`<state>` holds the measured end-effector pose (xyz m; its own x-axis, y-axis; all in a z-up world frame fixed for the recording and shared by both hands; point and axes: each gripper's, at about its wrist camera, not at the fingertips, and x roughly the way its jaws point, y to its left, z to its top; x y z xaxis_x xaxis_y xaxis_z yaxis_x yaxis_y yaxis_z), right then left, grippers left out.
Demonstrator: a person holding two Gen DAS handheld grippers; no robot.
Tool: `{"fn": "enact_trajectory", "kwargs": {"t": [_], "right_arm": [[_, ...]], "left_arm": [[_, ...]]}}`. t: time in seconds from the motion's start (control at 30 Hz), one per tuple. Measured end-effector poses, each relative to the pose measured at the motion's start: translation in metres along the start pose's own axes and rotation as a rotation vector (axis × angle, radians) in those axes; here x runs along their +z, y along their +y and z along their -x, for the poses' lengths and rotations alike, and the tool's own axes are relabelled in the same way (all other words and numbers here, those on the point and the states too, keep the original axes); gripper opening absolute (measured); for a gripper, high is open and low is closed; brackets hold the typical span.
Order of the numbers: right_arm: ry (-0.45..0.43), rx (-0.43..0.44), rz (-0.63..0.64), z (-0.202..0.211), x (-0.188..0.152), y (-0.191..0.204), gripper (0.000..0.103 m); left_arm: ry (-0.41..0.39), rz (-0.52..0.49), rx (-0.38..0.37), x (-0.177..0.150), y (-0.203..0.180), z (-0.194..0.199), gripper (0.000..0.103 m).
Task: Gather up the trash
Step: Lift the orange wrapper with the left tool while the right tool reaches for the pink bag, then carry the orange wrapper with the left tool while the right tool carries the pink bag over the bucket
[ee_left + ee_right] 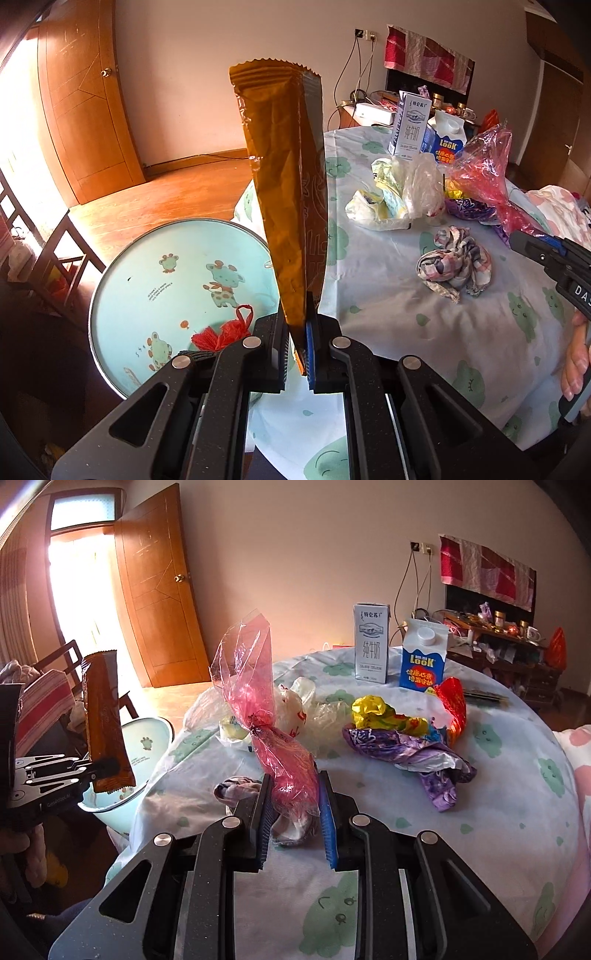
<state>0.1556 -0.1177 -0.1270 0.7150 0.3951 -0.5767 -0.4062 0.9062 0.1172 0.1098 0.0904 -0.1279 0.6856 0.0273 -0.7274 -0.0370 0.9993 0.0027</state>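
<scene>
Two wrappers gripped, most trash left on the table.
The left gripper (297, 343) clamps a long brown foil wrapper (286, 192); the right gripper (295, 812) pinches a crinkled pink cellophane bag (280, 753); beyond its jaws lie a purple foil wrapper (417, 753) and two cartons (371, 642).

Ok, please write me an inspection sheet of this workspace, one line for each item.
Surface: round table under a pale cloth with green prints.
Job's things: brown wrapper; pink cellophane; purple wrapper; yellow wrapper; white plastic bags.
Clutter: two milk cartons, crumpled cloth.
Grippers: left tongs shut on brown wrapper; right tongs shut on pink cellophane.
Cables: wires hanging from wall socket.
Surroundings: mint basin beside table, wooden door, cluttered shelf.
</scene>
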Motion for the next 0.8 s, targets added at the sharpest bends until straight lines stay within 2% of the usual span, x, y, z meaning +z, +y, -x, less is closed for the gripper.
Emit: {"fn": "enact_trajectory", "kwargs": {"t": [0.5,0.8], "right_arm": [[-0.028,0.034,0.042,-0.021,0.026,0.029,0.024],[-0.039,0.046,0.063,-0.033,0.046,0.038,0.025]], "left_arm": [[-0.024,0.060,0.059,0.005,0.029,0.005,0.007],[-0.004,0.066,0.073,0.001,0.038,-0.001,0.007]]}}
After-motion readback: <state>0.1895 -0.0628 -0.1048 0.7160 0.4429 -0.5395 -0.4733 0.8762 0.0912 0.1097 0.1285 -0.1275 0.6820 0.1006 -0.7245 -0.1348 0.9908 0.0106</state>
